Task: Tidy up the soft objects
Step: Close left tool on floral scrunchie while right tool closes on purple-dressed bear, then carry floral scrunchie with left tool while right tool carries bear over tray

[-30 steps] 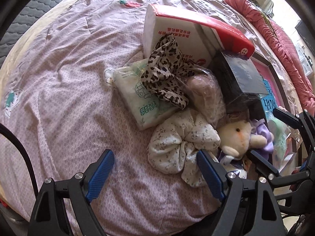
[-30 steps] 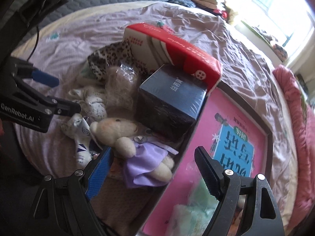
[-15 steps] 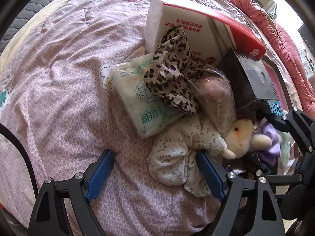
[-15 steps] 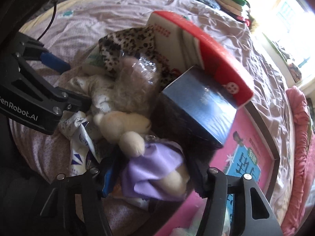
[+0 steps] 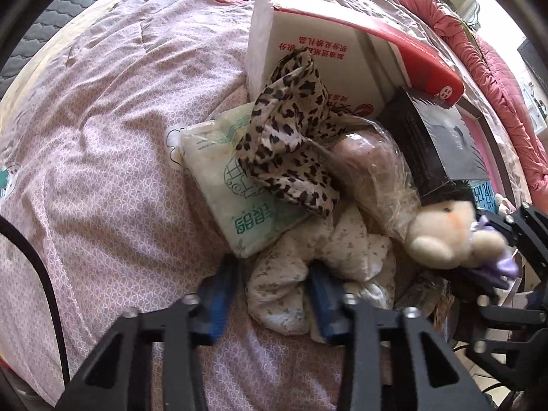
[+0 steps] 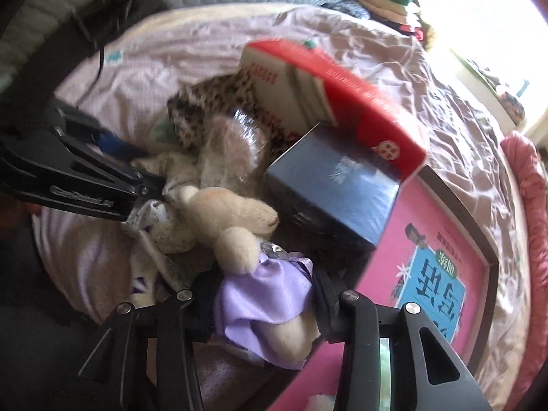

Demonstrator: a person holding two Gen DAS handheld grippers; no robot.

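Note:
A white floral scrunchie (image 5: 277, 294) lies at the near end of a heap on the pink bedsheet (image 5: 102, 171). My left gripper (image 5: 274, 296) is closing on it, and both blue pads press into the cloth. A cream plush toy (image 6: 233, 219) in a lilac dress lies beside it. My right gripper (image 6: 265, 294) is closing around the dress, with the jaws squeezing the toy's body. In the left wrist view the plush toy's head (image 5: 441, 233) sits at the right. A leopard-print cloth (image 5: 291, 144) is draped over a tissue pack (image 5: 233, 188).
Behind the heap a red and white box (image 5: 325, 51) leans on a black box (image 5: 435, 137). A clear bag with something pink and fluffy inside (image 5: 370, 174) rests between them and the toy. A pink framed picture (image 6: 431, 274) lies to the right. Open sheet spreads to the left.
Both grippers went from wide open to closed. The left one moved forward over the floral scrunchie and pinched it. The right one closed on the plush toy, which has shifted towards the left gripper.

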